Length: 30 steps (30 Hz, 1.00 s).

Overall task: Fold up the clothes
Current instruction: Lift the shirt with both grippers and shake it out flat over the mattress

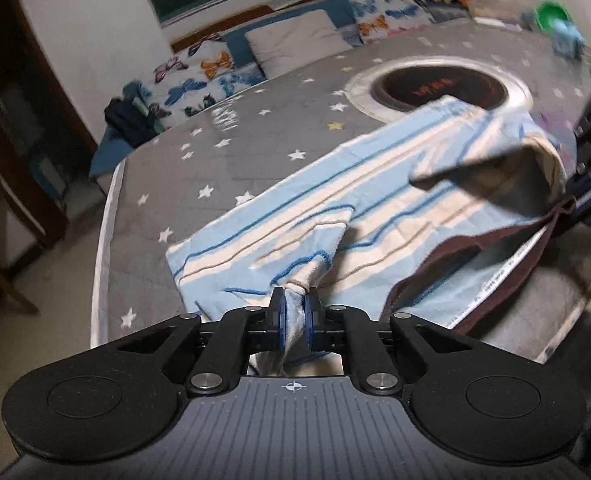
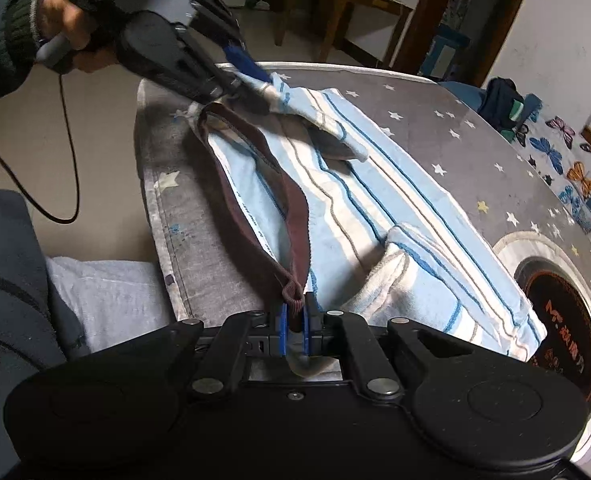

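Nearest your lens in both views is the gripper body itself, so start there. Your left gripper [image 1: 295,300] is clamped on a bunched fold of the striped garment [image 1: 335,208], the fabric pinched between the blue pads and trailing back under the frame. Your right gripper [image 2: 294,312] is likewise closed on cloth: the dark brown waistband [image 2: 295,216] loops into its jaws at the end of the band.

Scene, largest first:
- Table with a grey star-print cover [image 1: 215,160]; the garment lies across it, near your edge.
- The garment: pale blue and white with thin blue and grey stripes (pyjama-type trousers, from the waistband, though the full shape is not clear). Most of it lies flat on the cover; the two gripped ends are lifted off it, and the far corner in the left view hangs in a raised fold.
- A round inset with a dark centre [image 1: 435,88] in the table, just beyond the garment; the cloth overlaps its rim.
- Butterfly-print bedding [image 1: 199,76] behind the table.

In the right view your left hand [image 2: 71,24] grips the other tool's handle, sleeve visible, a black cable [image 2: 71,152] hanging below it.
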Motion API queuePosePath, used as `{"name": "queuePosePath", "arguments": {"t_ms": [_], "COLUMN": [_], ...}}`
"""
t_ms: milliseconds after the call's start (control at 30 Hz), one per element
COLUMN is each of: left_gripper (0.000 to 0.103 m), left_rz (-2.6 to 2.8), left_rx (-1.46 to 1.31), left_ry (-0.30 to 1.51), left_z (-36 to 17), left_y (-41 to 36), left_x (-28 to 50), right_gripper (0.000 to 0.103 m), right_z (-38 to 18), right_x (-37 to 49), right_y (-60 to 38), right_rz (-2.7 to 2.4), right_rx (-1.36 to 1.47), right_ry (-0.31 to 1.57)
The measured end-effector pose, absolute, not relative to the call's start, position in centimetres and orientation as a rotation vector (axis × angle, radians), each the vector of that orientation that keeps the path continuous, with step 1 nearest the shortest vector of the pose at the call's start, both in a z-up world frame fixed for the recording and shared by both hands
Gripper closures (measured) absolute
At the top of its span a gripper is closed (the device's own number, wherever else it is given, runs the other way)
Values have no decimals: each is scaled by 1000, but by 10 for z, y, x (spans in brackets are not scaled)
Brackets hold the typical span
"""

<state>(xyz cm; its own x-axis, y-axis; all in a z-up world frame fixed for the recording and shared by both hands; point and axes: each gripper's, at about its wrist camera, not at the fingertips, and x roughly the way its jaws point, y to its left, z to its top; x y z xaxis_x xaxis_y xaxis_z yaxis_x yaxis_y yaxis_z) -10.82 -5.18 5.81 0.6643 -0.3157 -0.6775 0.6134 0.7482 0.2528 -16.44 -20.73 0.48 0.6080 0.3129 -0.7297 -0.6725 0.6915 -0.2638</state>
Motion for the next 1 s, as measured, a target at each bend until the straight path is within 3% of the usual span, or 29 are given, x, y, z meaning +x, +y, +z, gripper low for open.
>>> {"name": "queuePosePath", "arguments": {"t_ms": [267, 467, 733, 867, 1000], "left_gripper": [96, 96, 96, 96, 96], "left_rz": [-484, -438, -402, -416, -435], "left_rx": [173, 3, -113, -193, -220], "left_ry": [705, 688, 461, 278, 190], "left_z": [107, 158, 277, 339, 358], "left_y": [-22, -30, -59, -56, -54], "left_x": [-27, 70, 151, 143, 116], "right_gripper": [96, 96, 96, 96, 96], "right_z": [57, 104, 186, 267, 303], "right_x": [-126, -49, 63, 75, 55], "right_y": [-225, -241, -262, -276, -280], "right_rz": [512, 384, 125, -36, -88], "right_rx": [-563, -652, -756, -709, -691], "right_ry": [618, 586, 448, 210, 83]}}
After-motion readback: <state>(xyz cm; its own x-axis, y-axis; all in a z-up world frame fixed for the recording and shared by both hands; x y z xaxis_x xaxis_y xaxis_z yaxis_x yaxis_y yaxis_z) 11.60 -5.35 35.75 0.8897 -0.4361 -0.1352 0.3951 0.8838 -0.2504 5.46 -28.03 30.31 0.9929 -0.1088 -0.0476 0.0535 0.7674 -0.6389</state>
